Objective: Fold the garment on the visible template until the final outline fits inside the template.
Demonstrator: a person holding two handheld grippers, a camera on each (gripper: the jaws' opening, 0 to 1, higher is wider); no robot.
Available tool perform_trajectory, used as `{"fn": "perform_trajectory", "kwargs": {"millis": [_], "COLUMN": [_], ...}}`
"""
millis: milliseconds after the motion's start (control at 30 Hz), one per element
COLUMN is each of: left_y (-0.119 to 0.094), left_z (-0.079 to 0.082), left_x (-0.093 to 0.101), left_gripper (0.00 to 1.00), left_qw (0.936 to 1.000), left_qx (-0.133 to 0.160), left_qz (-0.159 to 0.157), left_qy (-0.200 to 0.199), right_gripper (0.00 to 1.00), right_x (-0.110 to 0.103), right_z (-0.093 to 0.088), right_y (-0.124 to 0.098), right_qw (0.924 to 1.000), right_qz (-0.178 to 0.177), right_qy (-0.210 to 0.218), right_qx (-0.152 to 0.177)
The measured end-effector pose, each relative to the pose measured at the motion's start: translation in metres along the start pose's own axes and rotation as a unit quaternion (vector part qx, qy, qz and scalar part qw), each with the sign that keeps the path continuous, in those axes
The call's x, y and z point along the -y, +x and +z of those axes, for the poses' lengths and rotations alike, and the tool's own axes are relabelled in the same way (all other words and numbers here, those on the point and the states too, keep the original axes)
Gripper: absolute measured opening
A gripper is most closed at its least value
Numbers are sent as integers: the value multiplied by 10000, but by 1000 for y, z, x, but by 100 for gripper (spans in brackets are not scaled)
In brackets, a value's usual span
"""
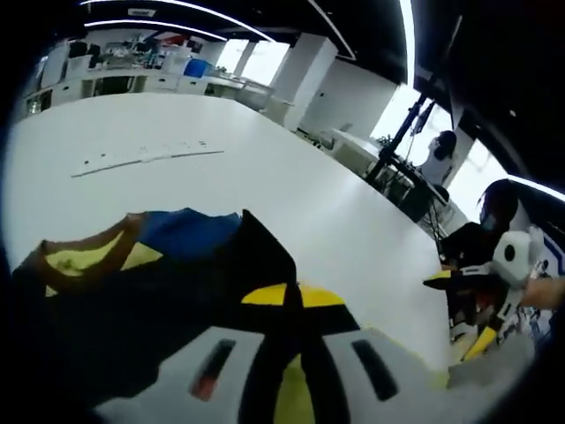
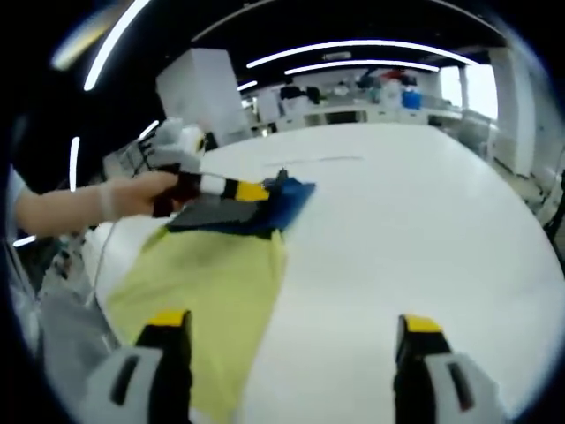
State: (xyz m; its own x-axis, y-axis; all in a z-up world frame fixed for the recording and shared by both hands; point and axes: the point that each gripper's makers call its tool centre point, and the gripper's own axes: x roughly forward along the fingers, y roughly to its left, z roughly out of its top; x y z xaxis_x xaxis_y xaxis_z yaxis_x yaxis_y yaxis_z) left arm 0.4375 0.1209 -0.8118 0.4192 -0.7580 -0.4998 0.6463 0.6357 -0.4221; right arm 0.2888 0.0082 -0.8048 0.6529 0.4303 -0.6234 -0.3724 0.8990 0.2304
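Left gripper [image 2: 265,191] clamped on the garment [image 2: 212,283], lifting its dark and blue fold. Right gripper [image 2: 291,340], jaws apart, hovers over the white tabletop [image 2: 415,238] beside the garment's yellow part.

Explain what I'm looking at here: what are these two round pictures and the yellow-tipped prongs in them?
A person holds a two-fingered tool in each hand, each carrying its own camera. In the left gripper view, the left gripper is shut on dark cloth of the garment, which is yellow, blue and black and lies on a white table. In the right gripper view, the right gripper is open and holds nothing above the table; further off, the person's hand holds the left one at the garment.
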Motion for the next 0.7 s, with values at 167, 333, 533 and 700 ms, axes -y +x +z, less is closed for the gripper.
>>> {"fn": "perform_trajectory", "kwargs": {"millis": [167,333,533,700], "left_y": [-3,-6,-5,-11], "left_z": [-22,-27,-10,-3], "left_x": [5,7,3,4], "left_gripper": [0,0,16,52], "left_qw": [9997,9996,9993,9980], "left_qx": [-226,-253,22,167], "left_qz": [-39,-85,-205,-152], "left_qy": [113,92,300,586], "right_gripper": [97,97,97,97], "right_x": [-3,-5,-6,-7], "right_z": [3,4,3,2], "right_y": [3,6,6,7], "right_qw": [10000,10000,10000,10000], "right_qz": [45,71,78,81], "right_qy": [-18,-22,-3,0], "right_qx": [8,20,22,1]}}
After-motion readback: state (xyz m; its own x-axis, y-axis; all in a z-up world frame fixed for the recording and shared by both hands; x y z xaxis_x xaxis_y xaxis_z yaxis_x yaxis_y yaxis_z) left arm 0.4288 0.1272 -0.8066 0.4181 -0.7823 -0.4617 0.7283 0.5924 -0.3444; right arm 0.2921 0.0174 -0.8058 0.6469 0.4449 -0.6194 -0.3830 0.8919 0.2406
